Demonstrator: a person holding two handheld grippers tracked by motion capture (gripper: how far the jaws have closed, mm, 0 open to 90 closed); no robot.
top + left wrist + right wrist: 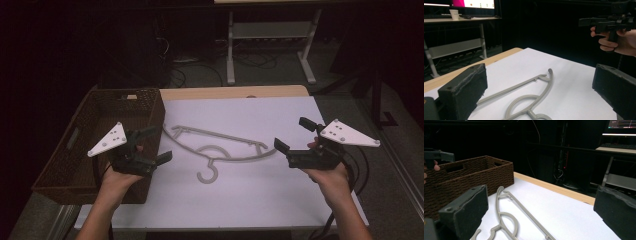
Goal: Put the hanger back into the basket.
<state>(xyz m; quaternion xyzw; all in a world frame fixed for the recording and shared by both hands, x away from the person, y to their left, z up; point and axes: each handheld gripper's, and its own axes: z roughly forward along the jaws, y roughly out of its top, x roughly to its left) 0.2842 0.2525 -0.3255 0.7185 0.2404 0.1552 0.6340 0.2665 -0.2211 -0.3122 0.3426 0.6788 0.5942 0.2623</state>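
A grey plastic clothes hanger (pixel 220 146) lies flat on the white sheet in the middle of the table, hook toward me. It also lies between the jaws in the left gripper view (pixel 529 96) and the right gripper view (pixel 507 216). My left gripper (pixel 156 145) hovers open at the hanger's left end, beside the basket. At the hanger's right end my right gripper (pixel 295 134) hovers open too. Both hold nothing. Across the table, the left gripper view catches the right gripper (pixel 604 23) in its hand.
A brown woven basket (pixel 75 150) stands at the table's left edge, its wall (pixel 461 176) close to the left hand. The white sheet (pixel 240 195) covers most of the wooden tabletop. Beyond the table are a white desk frame (pixel 270 40) and floor cables.
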